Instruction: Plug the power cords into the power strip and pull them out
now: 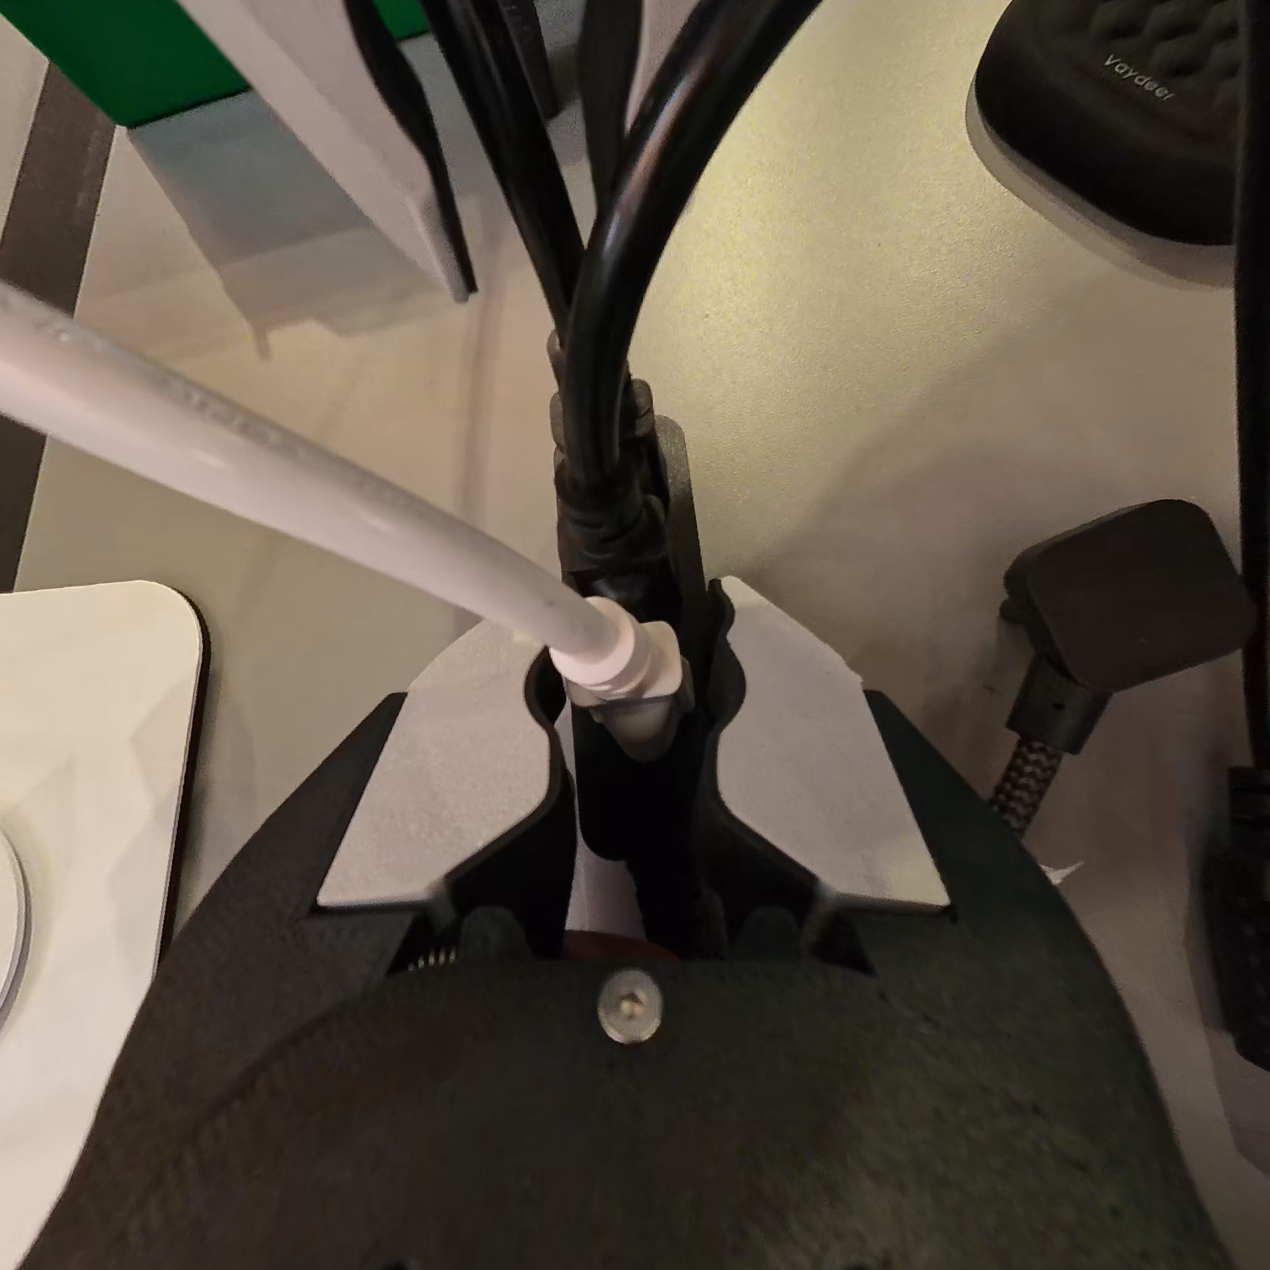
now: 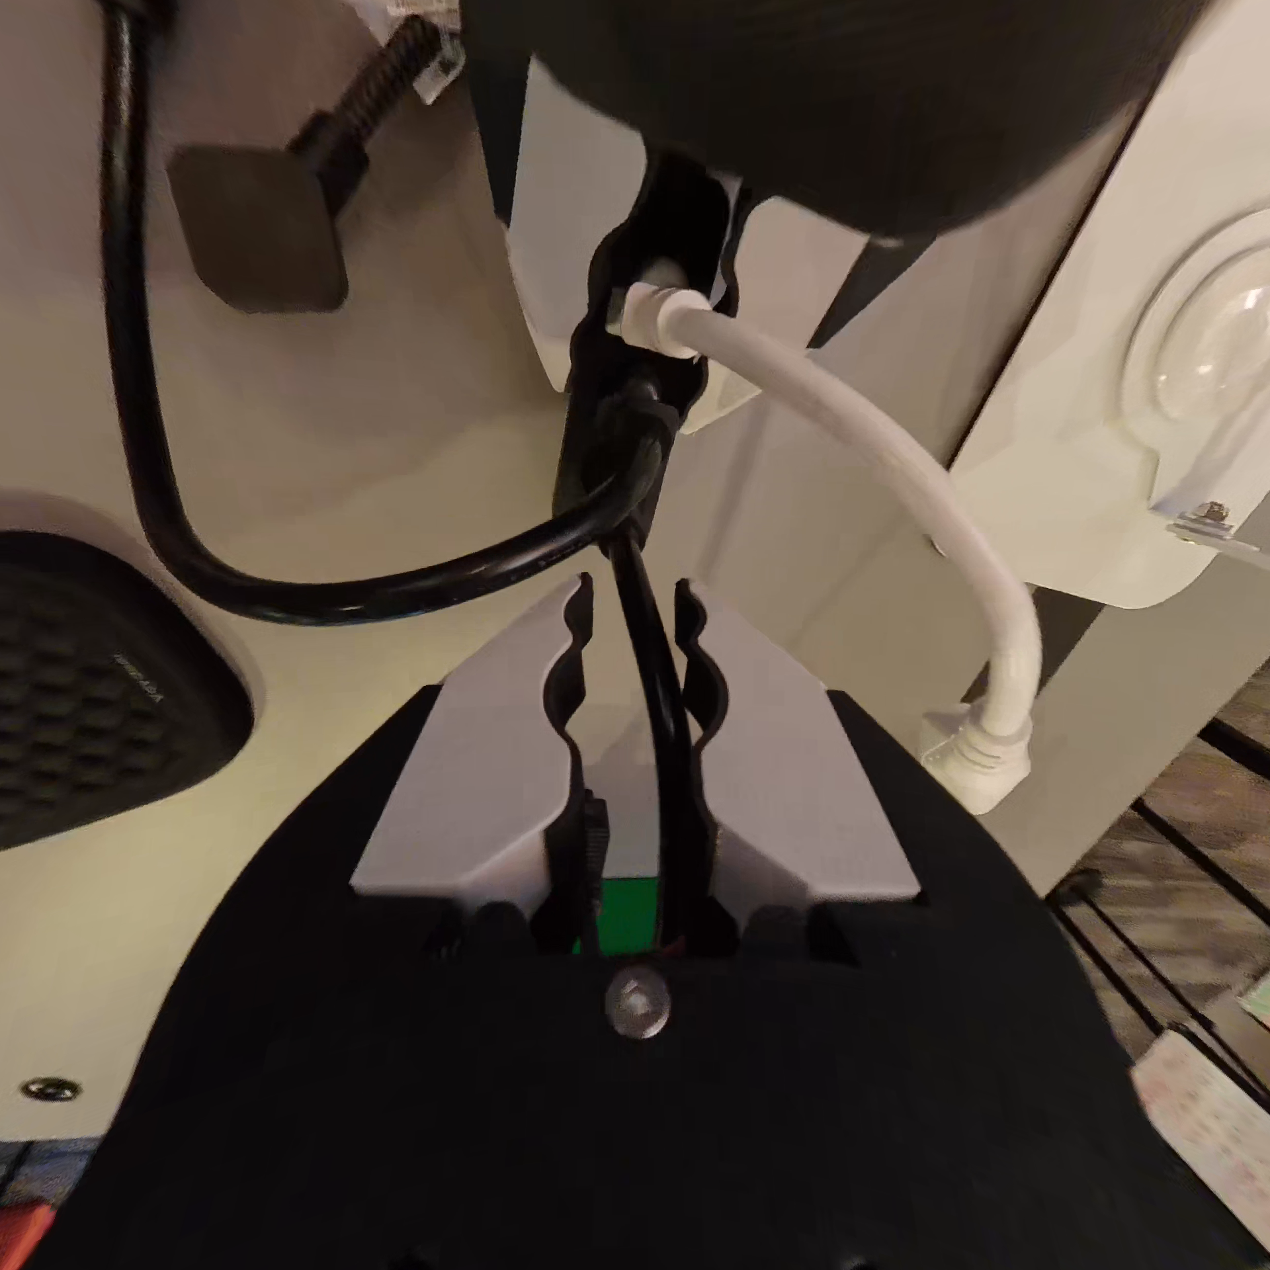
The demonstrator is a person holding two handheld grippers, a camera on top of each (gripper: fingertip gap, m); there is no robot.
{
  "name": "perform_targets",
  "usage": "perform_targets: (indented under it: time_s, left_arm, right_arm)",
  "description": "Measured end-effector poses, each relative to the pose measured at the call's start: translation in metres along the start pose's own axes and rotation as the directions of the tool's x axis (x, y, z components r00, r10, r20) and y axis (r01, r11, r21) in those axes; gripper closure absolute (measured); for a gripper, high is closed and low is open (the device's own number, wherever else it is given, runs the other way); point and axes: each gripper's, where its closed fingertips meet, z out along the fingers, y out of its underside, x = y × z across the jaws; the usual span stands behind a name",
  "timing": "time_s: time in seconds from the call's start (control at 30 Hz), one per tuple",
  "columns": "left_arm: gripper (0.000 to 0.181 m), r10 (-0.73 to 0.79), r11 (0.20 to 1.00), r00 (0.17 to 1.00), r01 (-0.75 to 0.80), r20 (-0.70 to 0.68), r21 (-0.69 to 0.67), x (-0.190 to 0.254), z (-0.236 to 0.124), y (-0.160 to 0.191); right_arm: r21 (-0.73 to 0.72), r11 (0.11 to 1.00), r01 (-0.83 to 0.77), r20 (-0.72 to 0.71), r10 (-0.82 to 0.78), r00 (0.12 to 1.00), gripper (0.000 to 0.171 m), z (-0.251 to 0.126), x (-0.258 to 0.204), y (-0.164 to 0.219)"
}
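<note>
Clamped jaws of the left gripper [image 1: 636,660] pinch a black power strip [image 1: 611,550] where its smooth white cord [image 1: 275,474] enters; the right gripper [image 2: 632,605], wavy-edged jaws apart, straddles a glossy black cord [image 2: 660,673] above the cream tabletop [image 2: 343,412].

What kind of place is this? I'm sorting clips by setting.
Probably an office or lab desk: a pale desktop strewn with black power cords, a white cable, and a black textured pad.

We see small pale lettering on the black textured pad [image 1: 1134,103], and faint print along the white cable [image 1: 275,453], unreadable.
</note>
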Motion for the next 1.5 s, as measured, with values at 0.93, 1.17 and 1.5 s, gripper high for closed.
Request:
perform_targets:
  time_s: [0.93, 1.17, 1.5]
  left_arm:
    - [0.141, 0.000, 1.000, 1.000, 0.001, -0.016, 0.018, 0.001, 0.000, 0.000]
    - [0.142, -0.003, 0.999, 1.000, 0.004, -0.019, 0.040, 0.000, 0.001, -0.001]
    - [0.142, 0.005, 1.000, 1.000, -0.005, -0.013, 0.029, 0.000, 0.000, -0.003]
  right_arm:
    - [0.085, 0.992, -0.089, 0.089, 0.082, 0.993, 0.136, 0.039, -0.003, -0.018]
    - [0.089, 0.978, -0.189, 0.125, 0.177, 0.976, 0.116, 0.045, -0.011, -0.011]
    - [0.103, 0.959, -0.263, 0.142, 0.248, 0.958, 0.140, 0.055, -0.011, -0.005]
